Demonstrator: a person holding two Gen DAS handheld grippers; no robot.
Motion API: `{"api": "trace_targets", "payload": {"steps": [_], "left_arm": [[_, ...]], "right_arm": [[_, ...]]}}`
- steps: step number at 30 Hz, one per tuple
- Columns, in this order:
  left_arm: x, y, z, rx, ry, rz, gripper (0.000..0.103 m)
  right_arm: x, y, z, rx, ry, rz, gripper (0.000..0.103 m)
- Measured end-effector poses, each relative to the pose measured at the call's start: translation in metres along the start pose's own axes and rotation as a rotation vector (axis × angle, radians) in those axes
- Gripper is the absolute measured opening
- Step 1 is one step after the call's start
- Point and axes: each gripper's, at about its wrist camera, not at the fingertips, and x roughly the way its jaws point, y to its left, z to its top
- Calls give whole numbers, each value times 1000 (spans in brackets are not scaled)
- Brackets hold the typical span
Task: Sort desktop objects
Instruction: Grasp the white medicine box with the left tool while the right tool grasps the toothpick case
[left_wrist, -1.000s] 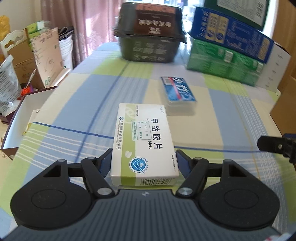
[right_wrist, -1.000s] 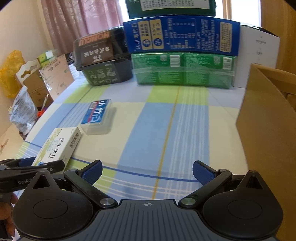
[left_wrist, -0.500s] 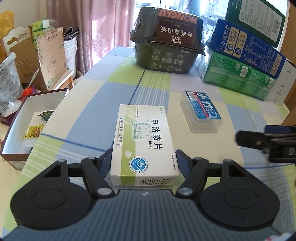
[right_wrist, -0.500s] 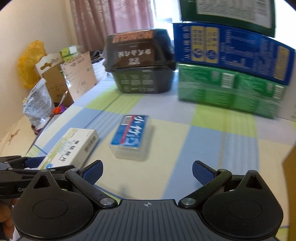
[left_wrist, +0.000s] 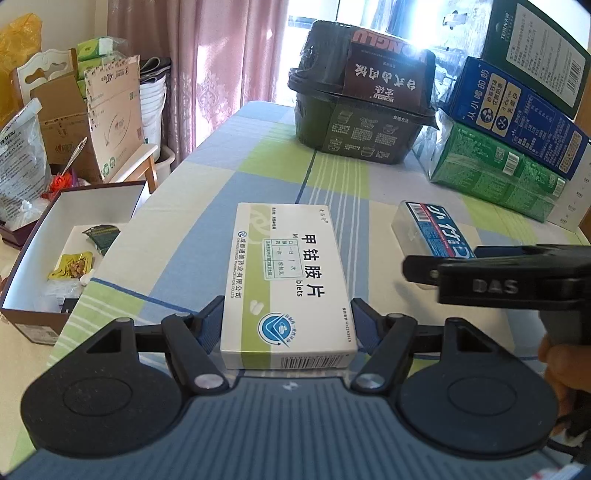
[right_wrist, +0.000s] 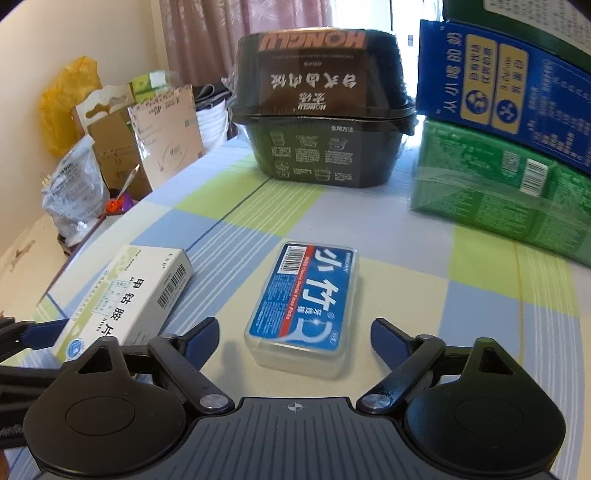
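Black food tub (right_wrist: 317, 107), upper centre: "HONGLU", printed upside down. Clear floss case (right_wrist: 306, 306), centre: "Classic Dental Floss Picks". White medicine box (left_wrist: 288, 284), centre of left view: "blets"; right gripper (left_wrist: 491, 284) body: "DAS".

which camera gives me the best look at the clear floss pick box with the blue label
The right wrist view: the floss pick box lies whole and central between the open fingers. In the left wrist view the right gripper hides its near end.

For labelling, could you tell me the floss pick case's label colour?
Blue with white characters on the floss pick case, clearest in the right wrist view.
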Motion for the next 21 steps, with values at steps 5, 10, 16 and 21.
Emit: {"api": "trace_targets", "payload": {"steps": [5, 10, 16, 21], "left_arm": [[1, -3, -2, 23, -13, 9, 67], [0, -8, -3, 33, -2, 10, 67], [-10, -26, -13, 60, 25, -13, 67], [-34, -54, -39, 137, 66, -56, 67]], "right_arm": [[0, 2, -3, -25, 9, -14, 58], [-14, -2, -10, -28, 20, -36, 54], [-56, -17, -37, 14, 53, -62, 54], [-106, -27, -59, 77, 103, -87, 54]]}}
